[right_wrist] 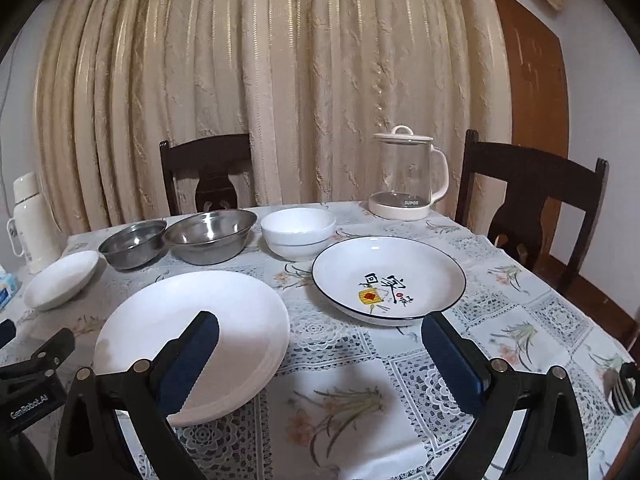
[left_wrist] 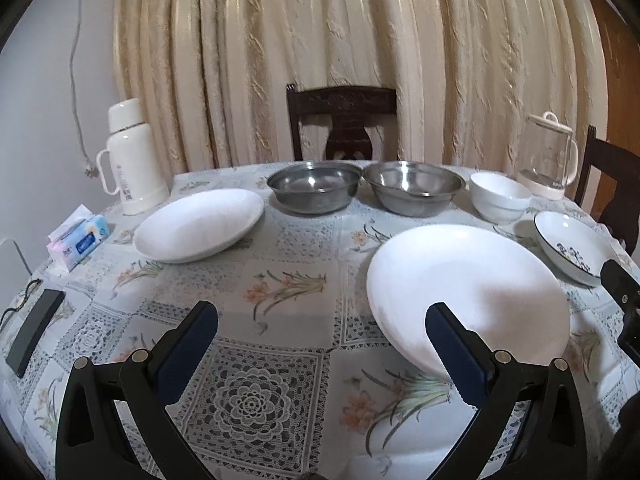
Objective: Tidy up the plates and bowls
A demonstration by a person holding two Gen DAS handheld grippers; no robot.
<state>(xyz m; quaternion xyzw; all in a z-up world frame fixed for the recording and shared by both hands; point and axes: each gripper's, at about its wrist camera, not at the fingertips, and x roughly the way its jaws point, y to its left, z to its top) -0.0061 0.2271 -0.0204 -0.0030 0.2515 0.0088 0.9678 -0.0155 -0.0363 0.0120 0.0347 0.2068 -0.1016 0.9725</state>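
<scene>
Scanning left to right in the left wrist view, I see the small white plate (left_wrist: 199, 225) at middle left, the smaller steel bowl (left_wrist: 314, 192) and the wider steel bowl (left_wrist: 414, 193) side by side at centre top of the table (left_wrist: 288, 320), then the white ceramic bowl (left_wrist: 500, 197), and the painted plate (left_wrist: 574, 246) at the right edge. The large white plate (left_wrist: 468, 296) lies lower right, nearest me. My left claw (left_wrist: 322, 344) hovers wide open with nothing in it, its right finger overlapping that plate's near rim in the picture; I cannot tell if it touches. My right claw (right_wrist: 320, 354) is equally spread and empty, framing the gap between the large white plate and the painted plate in the lower middle of its view. Nothing is stacked, so I judge I'm at the first pick. Next I'd need one claw over a rim, pinching firmly, since glazed plates slip.
</scene>
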